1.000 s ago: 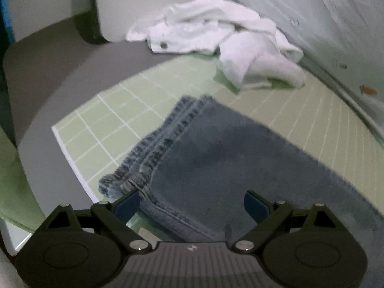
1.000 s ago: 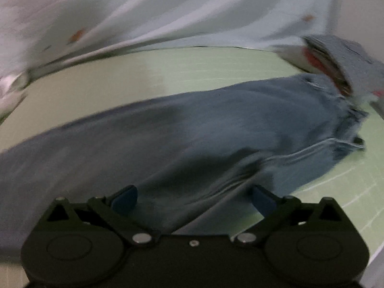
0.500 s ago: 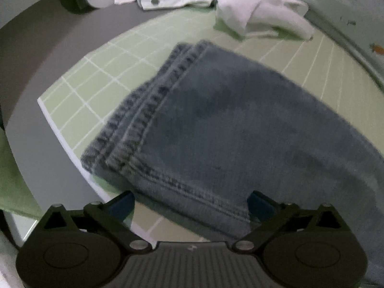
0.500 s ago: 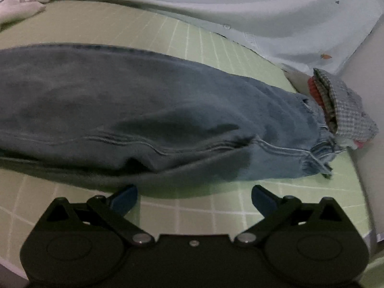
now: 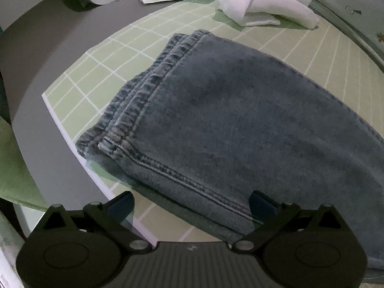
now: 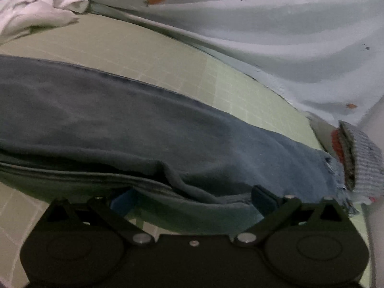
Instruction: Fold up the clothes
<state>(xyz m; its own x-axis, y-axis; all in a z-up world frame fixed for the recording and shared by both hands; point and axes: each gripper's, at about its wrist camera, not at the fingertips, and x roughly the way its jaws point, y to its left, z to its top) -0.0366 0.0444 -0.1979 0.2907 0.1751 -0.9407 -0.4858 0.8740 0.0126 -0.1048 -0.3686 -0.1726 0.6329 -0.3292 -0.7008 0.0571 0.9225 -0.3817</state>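
Blue denim jeans lie lengthwise on the green grid mat. Your left hand-held gripper and right hand-held gripper, both wide, have come closer to the near edge, ready to grasp.

Both units look identical: the left gripper and right gripper have matte black bodies, each with two round raised discs at the sides and triangular cut-outs above them. Angled black link arms carry silver screws at the inner pivots and smaller ones at the outer joints; fingers end in blue pads. Left body has a ribbed grey centre panel with a small white mark; right centre is plain black with one silver screw.
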